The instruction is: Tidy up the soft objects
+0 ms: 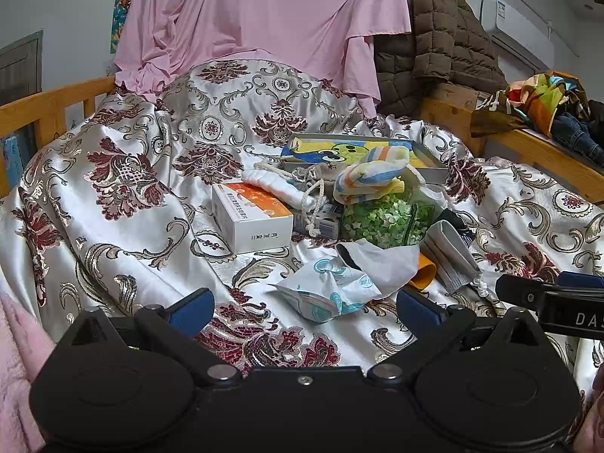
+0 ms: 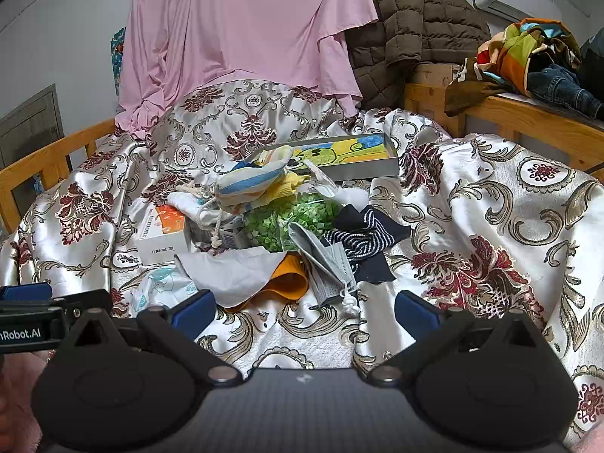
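Observation:
A heap of small things lies mid-bed on a floral satin cover (image 1: 124, 226). In it are a striped sock bundle (image 1: 372, 173), also in the right wrist view (image 2: 253, 185), a grey cloth pouch (image 1: 451, 255) (image 2: 328, 264), a navy striped sock (image 2: 362, 238), an orange cloth (image 2: 288, 281), a white tissue (image 1: 385, 260) (image 2: 230, 273), a tissue pack (image 1: 324, 294) and a bag of green bits (image 1: 385, 221) (image 2: 290, 219). My left gripper (image 1: 304, 311) is open and empty in front of the tissue pack. My right gripper (image 2: 304, 311) is open and empty in front of the pouch.
A white and orange box (image 1: 253, 215) lies left of the heap. A grey tray with a cartoon picture (image 1: 430, 162) (image 2: 377, 154) sits behind it. Wooden bed rails (image 1: 49, 102) run left and right. A pink sheet (image 1: 264, 19) and brown jacket (image 1: 441, 37) hang behind.

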Tool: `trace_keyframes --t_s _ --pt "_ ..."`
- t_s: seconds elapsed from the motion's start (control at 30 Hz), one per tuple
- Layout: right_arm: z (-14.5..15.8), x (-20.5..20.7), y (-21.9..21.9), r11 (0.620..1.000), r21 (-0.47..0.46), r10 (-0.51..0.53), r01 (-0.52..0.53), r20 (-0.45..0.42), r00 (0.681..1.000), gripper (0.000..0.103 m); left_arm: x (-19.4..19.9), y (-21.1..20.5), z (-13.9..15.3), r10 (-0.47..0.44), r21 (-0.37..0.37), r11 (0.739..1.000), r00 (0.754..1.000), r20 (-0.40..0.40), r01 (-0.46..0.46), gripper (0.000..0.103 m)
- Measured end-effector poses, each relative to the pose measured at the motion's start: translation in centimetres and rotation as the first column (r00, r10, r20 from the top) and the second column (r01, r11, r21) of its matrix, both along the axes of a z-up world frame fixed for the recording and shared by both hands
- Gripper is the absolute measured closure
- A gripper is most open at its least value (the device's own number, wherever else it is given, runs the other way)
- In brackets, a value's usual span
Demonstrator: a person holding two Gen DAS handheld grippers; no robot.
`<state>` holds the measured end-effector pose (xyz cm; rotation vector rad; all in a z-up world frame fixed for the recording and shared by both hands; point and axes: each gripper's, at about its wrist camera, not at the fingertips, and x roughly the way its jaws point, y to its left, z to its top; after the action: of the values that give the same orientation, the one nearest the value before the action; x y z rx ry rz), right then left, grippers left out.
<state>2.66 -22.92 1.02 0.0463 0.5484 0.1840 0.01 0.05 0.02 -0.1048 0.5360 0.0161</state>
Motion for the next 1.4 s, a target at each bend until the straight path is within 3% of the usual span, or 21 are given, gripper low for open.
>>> trace_keyframes --t_s 0.9,1.4 --pt "-0.4 0.3 0.0 1.000 0.007 0.002 -0.002 -0.010 1.000 0.000 0.2 0.1 0.0 0.020 0.000 1.000 1.000 -0.021 -0.020 0.001" --pt "0.0 3.2 1.0 0.986 -0.085 0.146 -0.142 0.047 0.988 0.000 3.7 1.2 0.0 0.049 -0.017 0.999 0.994 -0.096 -0.051 0.001"
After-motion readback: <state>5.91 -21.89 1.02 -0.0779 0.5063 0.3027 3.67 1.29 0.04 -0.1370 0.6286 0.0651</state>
